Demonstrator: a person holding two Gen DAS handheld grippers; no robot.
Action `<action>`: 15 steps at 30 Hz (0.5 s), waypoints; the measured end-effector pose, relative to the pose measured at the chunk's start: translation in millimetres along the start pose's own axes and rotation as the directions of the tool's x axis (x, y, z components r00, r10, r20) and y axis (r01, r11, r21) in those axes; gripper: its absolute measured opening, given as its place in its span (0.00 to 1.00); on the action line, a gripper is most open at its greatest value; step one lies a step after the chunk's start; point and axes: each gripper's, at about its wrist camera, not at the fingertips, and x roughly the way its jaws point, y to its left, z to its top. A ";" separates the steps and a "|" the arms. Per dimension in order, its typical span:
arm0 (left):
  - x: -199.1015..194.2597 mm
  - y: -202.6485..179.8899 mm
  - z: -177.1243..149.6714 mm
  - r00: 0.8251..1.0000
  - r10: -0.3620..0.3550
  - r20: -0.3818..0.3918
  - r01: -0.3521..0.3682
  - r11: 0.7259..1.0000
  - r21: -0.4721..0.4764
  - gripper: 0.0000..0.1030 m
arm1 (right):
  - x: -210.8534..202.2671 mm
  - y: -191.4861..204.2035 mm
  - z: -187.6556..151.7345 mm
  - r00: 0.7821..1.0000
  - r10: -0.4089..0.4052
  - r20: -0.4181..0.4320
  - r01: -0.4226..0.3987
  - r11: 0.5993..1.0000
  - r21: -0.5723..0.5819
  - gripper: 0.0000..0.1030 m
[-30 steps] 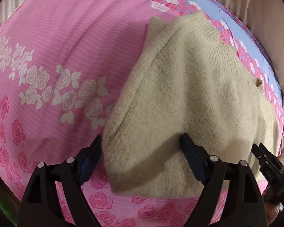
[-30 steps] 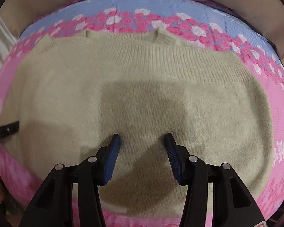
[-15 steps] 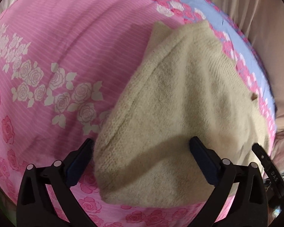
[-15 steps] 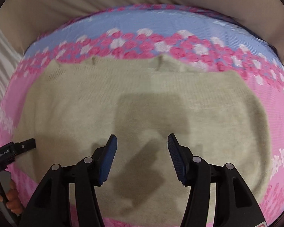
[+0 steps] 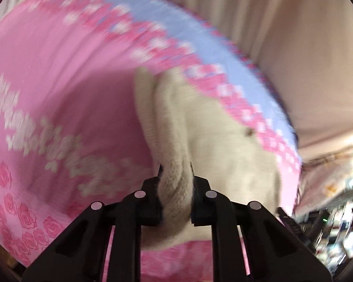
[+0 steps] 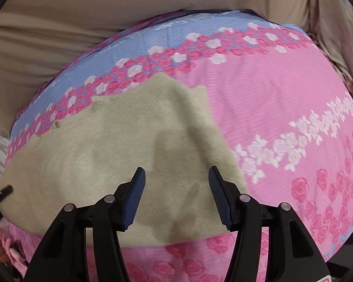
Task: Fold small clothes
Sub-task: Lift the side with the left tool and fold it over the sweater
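Note:
A small cream knitted sweater point(image 6: 120, 155) lies folded on a pink bedsheet with roses point(image 6: 282, 98). In the left wrist view my left gripper point(image 5: 175, 171) is shut on the near left edge of the sweater point(image 5: 211, 145), with a thick bunch of knit squeezed between its jaws; this view is blurred by motion. My right gripper point(image 6: 176, 181) is open and empty, hovering just above the near right part of the sweater. The tip of the left gripper point(image 6: 4, 191) shows at the left edge of the right wrist view.
The sheet point(image 5: 58, 89) has a blue band with pink and white roses point(image 6: 176, 40) along its far side. Beige cloth point(image 6: 70, 23) lies beyond the bed. Clutter point(image 5: 336, 211) shows at the right of the left wrist view.
My left gripper has closed from wide open onto the sweater's left edge and swung. My right gripper has shifted right and stays open.

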 end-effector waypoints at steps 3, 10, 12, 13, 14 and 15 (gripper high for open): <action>-18.7 -49.8 2.0 0.998 -0.051 0.026 0.048 0.993 0.106 0.14 | -8.5 -17.8 -5.0 1.000 0.005 0.021 -0.006 0.999 0.033 0.53; -29.3 -169.6 -20.1 0.989 -0.144 -0.006 0.137 0.921 0.364 0.14 | -26.3 -53.6 -16.5 0.998 0.003 0.063 -0.009 0.996 0.089 0.54; -23.1 -202.0 -35.8 0.986 -0.166 -0.036 0.165 0.886 0.433 0.14 | -32.3 -64.2 -21.9 0.997 0.002 0.072 -0.009 0.995 0.098 0.54; -16.7 -218.5 -44.0 0.982 -0.176 -0.061 0.184 0.867 0.463 0.14 | -36.6 -71.3 -25.3 0.997 0.000 0.078 -0.008 0.995 0.104 0.54; -11.3 -228.8 -50.2 0.980 -0.182 -0.077 0.196 0.854 0.482 0.14 | -39.3 -76.3 -27.4 0.997 -0.001 0.080 -0.008 0.994 0.105 0.54; -1.8 -243.4 -59.0 0.977 -0.187 -0.099 0.211 0.838 0.503 0.14 | -42.0 -81.5 -29.2 0.996 -0.004 0.084 -0.005 0.994 0.107 0.54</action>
